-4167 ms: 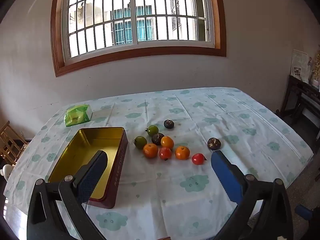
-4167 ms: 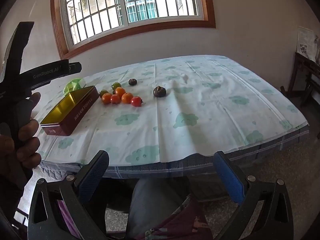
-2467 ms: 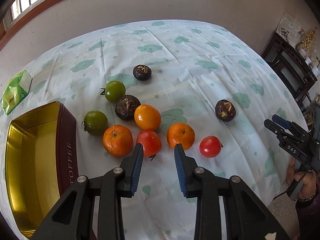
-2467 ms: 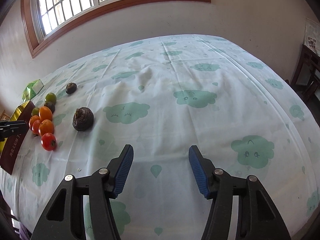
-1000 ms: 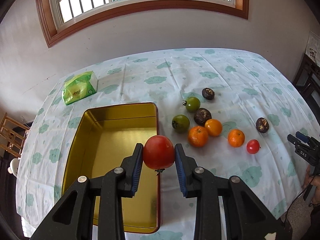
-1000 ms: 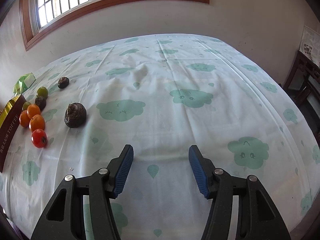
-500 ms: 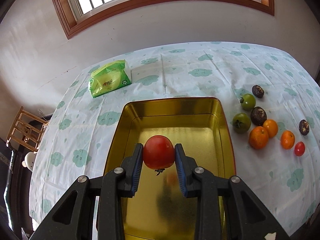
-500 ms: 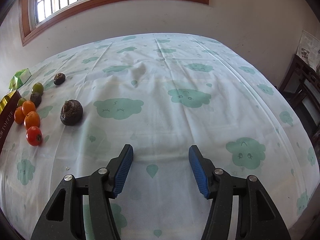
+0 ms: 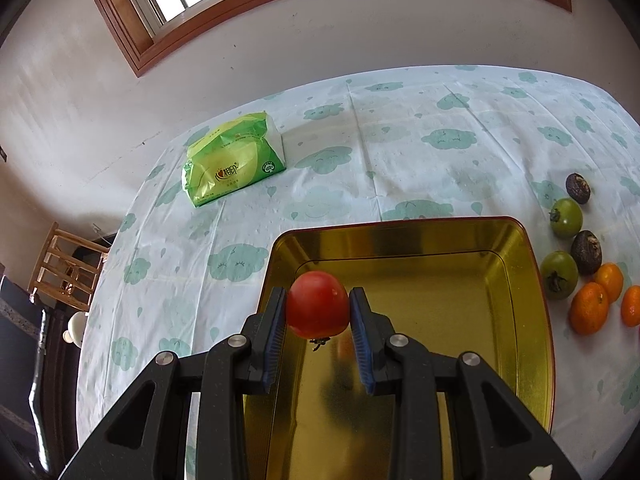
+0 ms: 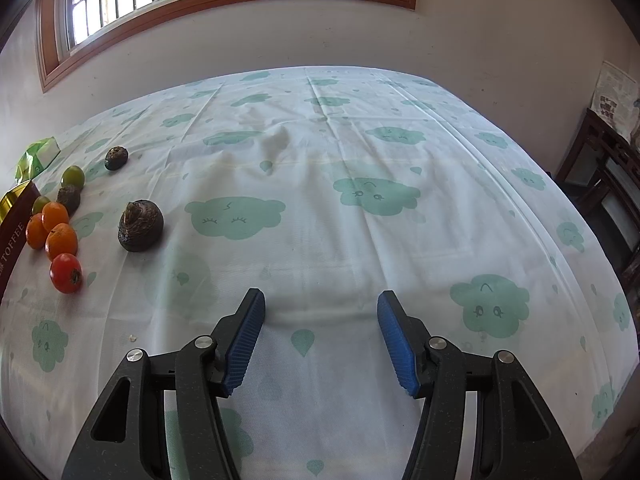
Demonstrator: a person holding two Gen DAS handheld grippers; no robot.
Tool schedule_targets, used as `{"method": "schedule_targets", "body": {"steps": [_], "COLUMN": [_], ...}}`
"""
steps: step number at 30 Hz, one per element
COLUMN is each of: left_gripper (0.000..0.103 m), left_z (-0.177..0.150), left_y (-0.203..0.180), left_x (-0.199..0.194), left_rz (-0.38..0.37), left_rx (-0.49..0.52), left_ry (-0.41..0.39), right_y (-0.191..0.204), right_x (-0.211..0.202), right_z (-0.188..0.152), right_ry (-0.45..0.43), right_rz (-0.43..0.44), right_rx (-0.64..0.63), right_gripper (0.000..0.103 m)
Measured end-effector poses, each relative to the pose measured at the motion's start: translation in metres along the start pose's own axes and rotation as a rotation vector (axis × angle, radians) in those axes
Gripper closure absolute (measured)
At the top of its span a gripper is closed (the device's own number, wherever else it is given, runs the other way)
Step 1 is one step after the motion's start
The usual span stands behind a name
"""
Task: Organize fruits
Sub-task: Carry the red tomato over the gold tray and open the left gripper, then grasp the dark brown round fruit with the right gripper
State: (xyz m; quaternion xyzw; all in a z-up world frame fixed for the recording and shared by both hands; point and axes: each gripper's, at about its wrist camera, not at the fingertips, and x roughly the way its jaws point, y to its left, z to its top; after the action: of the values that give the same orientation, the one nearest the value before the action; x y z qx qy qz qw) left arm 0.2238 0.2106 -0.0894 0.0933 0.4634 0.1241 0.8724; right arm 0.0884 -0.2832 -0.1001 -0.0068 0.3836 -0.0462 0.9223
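Left gripper (image 9: pixel 318 312): clamped on one red tomato (image 9: pixel 317 305), blue pads pressed to both its sides, stem end down; held above the near-left part of the gold-lined tin (image 9: pixel 516 280), not touching its floor, where a dim reflection of it shows. Tin: rectangular, open, dark red outside, lettering "TOFFEE" legible on its side in the right wrist view (image 10: pixel 12 236); contents, none visible. Fruit on the tablecloth (image 9: pixel 400 140) just right of the tin, left wrist view: two green tomatoes (image 9: pixel 566 212), one farther and one nearer; two dark brown wrinkled fruits (image 9: pixel 579 187), one at the far end of the group, one between the green tomatoes; three oranges (image 9: pixel 589 313) at the near end, the rightmost cut off by the frame edge. Green packet (image 9: pixel 232 163): far left of the tin, well apart from it, lying flat. Beyond the table's left edge: a wooden chair (image 9: pixel 66 266), partly in view. Right gripper (image 10: pixel 321 338): fingers spread wide, nothing between them, over a bare stretch of cloud-printed cloth, well to the right of the fruit. Right wrist view, left side, near to far: small red tomato (image 10: pixel 66 273) alone at the near end; the orange cluster just beyond it beside the tin; a large dark brown fruit (image 10: pixel 140 225) standing apart to the right of the cluster; green tomatoes and two smaller dark fruits farther back; the green packet at the far left edge. Dark wooden furniture (image 10: pixel 608 184) stands off the table's right side.
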Motion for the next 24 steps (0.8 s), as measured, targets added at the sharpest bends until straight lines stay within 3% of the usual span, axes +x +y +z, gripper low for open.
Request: {"method": "schedule_targets", "body": {"steps": [5,11,16,18,19,20,24], "left_gripper": [0.074,0.069,0.068,0.062,0.053,0.044,0.029], "left_z": [0.005,0.003,-0.007,-0.019,-0.027,-0.036,-0.077], "left_y": [0.001,0.005,0.010,0.006,0.003,-0.001,-0.017], "left_x": [0.013,0.006,-0.030,-0.059,-0.074,-0.088,-0.139], "left_rz": [0.032,0.094,0.040,0.001,-0.020,-0.041,-0.104], "left_rx": [0.015,0.017,-0.063,-0.093,-0.106,-0.115,-0.164], "left_ry": [0.014,-0.030,-0.087,-0.149,-0.182,-0.214,-0.323], "right_y": [0.000,0.000,0.001,0.001,0.002,0.004,0.031], "right_x": [0.000,0.000,0.000,0.000,-0.001,-0.004,-0.025], "right_z": [0.000,0.000,0.000,0.001,0.001,0.002,0.018], "right_ry": [0.000,0.001,0.002,0.004,0.008,0.008,-0.061], "right_rz": [0.000,-0.001,-0.002,-0.004,0.004,0.031,0.152], "right_rx": [0.000,0.000,0.000,-0.003,-0.010,-0.014,-0.067], "right_gripper": [0.045,0.045,0.044,0.044,0.044,0.044,0.044]}}
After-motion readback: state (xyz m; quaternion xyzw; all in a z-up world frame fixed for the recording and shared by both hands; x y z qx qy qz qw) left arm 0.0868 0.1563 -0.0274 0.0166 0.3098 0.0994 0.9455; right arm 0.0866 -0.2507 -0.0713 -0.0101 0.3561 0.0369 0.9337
